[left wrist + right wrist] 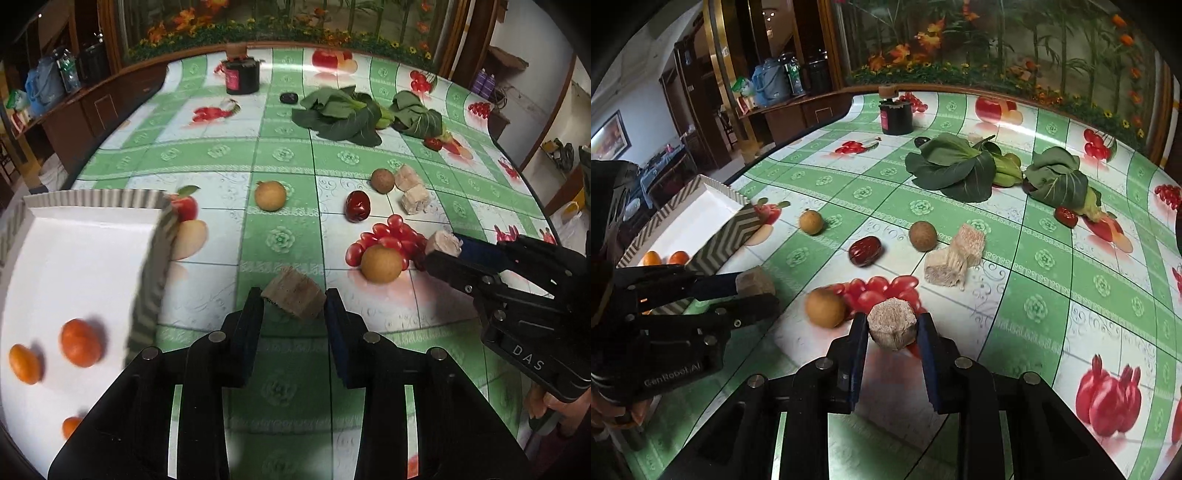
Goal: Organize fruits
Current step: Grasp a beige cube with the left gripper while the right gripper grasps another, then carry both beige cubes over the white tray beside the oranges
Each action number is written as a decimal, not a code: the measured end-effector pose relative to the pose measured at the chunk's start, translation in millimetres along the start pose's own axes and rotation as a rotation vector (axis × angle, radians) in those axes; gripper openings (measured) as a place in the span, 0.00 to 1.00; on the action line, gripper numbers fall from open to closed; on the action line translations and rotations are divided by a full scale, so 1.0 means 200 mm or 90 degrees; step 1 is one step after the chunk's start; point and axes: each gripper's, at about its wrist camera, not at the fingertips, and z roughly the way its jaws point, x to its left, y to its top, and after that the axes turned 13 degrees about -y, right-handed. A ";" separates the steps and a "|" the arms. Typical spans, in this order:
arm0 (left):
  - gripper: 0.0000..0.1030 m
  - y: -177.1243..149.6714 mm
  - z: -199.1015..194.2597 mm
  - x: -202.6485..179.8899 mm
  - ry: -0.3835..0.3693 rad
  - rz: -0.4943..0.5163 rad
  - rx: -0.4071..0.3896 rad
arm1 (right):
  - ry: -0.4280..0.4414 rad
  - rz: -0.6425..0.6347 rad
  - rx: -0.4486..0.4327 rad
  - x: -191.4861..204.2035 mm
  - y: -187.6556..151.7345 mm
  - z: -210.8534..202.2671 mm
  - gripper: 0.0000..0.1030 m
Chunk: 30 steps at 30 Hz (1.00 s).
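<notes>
Tray (92,201): white paper tray with a zigzag-patterned rim, far left on the tabletop (284,155); three small orange fruits (80,342) lie inside.
Left gripper (293,308): jaws narrowed, pinching a pale brown fibrous chunk (295,297) between blue pads, just right of the tray's rim; in the right wrist view (759,291) the chunk (753,282) sits clamped at its tips.
Round tan fruit, far (270,195): on the tabletop, beyond the left gripper, loose.
Red date (357,206): right of that fruit, lying alone.
Round tan fruit, near (381,264): resting on a printed cluster of red fruit, just beside the right gripper's tip.
Brown round fruit (382,181): touching two pale fibrous blocks (410,188).
Right gripper (892,326): jaws drawn nearly together, pinching a second pale fibrous chunk (892,328); from the left wrist view (443,251) it enters from the right edge.
Leafy greens (343,114): two bunches, far side of the tabletop.
Dark jar (242,75): far edge, well apart from the fruit.
</notes>
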 end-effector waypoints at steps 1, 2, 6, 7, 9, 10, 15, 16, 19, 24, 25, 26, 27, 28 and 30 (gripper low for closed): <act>0.32 -0.01 -0.04 0.00 0.003 0.002 -0.008 | 0.000 0.000 -0.001 0.01 -0.01 -0.02 0.26; 0.32 -0.02 -0.06 -0.01 0.006 0.004 -0.013 | 0.002 0.003 -0.002 0.01 -0.02 -0.03 0.26; 0.32 -0.06 -0.18 -0.01 0.014 0.009 -0.035 | 0.004 0.010 -0.007 0.06 -0.04 -0.10 0.26; 0.32 -0.08 -0.20 0.00 0.015 0.008 -0.039 | 0.006 0.012 -0.008 0.08 -0.05 -0.12 0.26; 0.32 -0.11 -0.25 0.01 0.017 0.003 -0.048 | 0.011 0.016 -0.011 0.11 -0.06 -0.15 0.26; 0.32 -0.12 -0.28 0.02 0.017 0.002 -0.051 | 0.012 0.016 -0.014 0.13 -0.06 -0.17 0.26; 0.32 -0.20 -0.39 0.05 0.033 0.001 -0.072 | 0.011 0.001 -0.016 0.22 -0.08 -0.22 0.26; 0.32 -0.21 -0.41 0.06 0.036 0.001 -0.076 | 0.012 -0.002 -0.017 0.24 -0.08 -0.23 0.26; 0.32 -0.24 -0.48 0.09 0.043 -0.005 -0.087 | 0.018 -0.010 -0.022 0.30 -0.09 -0.26 0.26; 0.32 -0.29 -0.57 0.17 0.061 -0.018 -0.102 | 0.026 -0.024 -0.033 0.39 -0.08 -0.31 0.26; 0.32 -0.30 -0.58 0.19 0.065 -0.023 -0.104 | 0.027 -0.028 -0.033 0.41 -0.07 -0.31 0.26; 0.32 -0.31 -0.60 0.21 0.069 -0.026 -0.107 | 0.028 -0.032 -0.034 0.43 -0.07 -0.32 0.26; 0.32 -0.33 -0.62 0.23 0.073 -0.031 -0.109 | 0.030 -0.035 -0.035 0.44 -0.07 -0.32 0.26; 0.32 -0.34 -0.64 0.25 0.078 -0.036 -0.111 | 0.032 -0.038 -0.035 0.46 -0.07 -0.33 0.26; 0.32 -0.36 -0.66 0.29 0.085 -0.046 -0.115 | 0.035 -0.046 -0.038 0.50 -0.06 -0.34 0.26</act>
